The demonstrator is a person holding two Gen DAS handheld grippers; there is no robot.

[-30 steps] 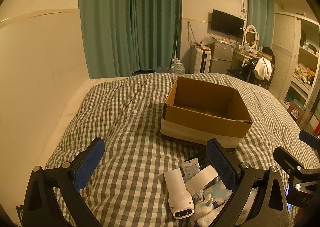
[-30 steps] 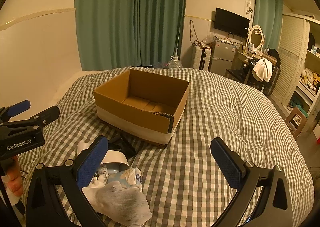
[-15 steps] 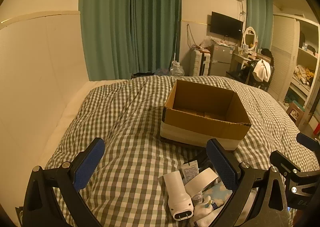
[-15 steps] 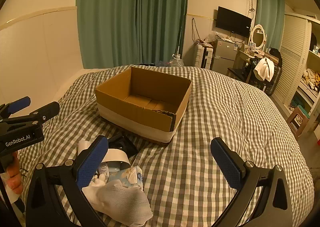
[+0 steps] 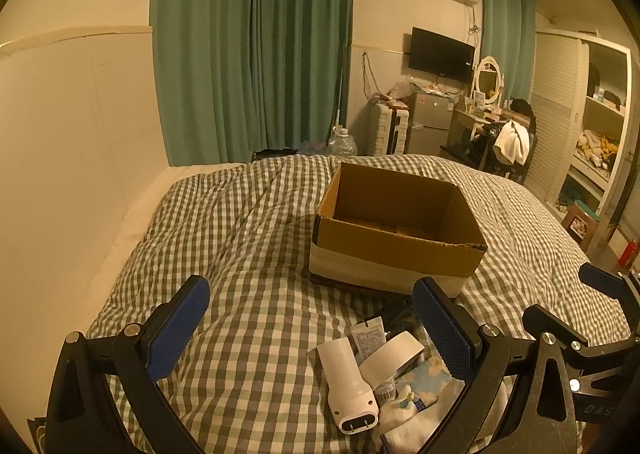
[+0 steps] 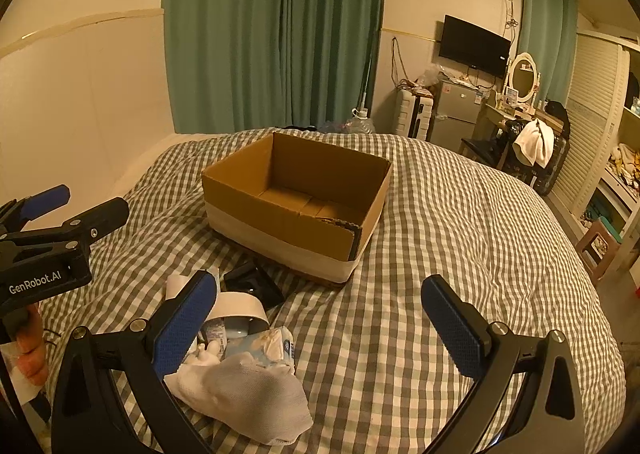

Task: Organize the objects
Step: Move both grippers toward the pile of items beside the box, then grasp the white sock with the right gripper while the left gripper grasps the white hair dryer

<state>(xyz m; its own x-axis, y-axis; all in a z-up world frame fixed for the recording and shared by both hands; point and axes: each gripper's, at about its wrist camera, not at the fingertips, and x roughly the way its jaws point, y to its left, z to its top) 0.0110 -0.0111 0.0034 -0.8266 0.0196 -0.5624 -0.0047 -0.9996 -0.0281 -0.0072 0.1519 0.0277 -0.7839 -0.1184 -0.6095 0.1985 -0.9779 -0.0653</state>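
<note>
An open, empty cardboard box [image 5: 396, 226] [image 6: 296, 198] stands on the checked bed. In front of it lies a small pile: a white charger plug [image 5: 346, 386], a roll of white tape [image 5: 390, 356] [image 6: 236, 304], a small tube [image 5: 368, 336], a blue-patterned tissue pack [image 5: 426, 378] [image 6: 260, 346], a white sock [image 6: 244, 400] and a black object [image 6: 254, 284]. My left gripper [image 5: 310, 328] is open and empty above the pile's left side. My right gripper [image 6: 320, 324] is open and empty, its left finger over the pile.
The checked quilt [image 6: 460, 234] covers the whole bed. A cream wall panel [image 5: 60, 154] runs along the left side. Green curtains [image 5: 256, 46], a fridge [image 5: 426, 128], a dresser with mirror [image 6: 524, 74] and open shelves [image 5: 600, 142] stand beyond the bed.
Both grippers have drawn back and risen slightly, so the box looks a little farther away. Both stay open; nothing on the bed has moved.
</note>
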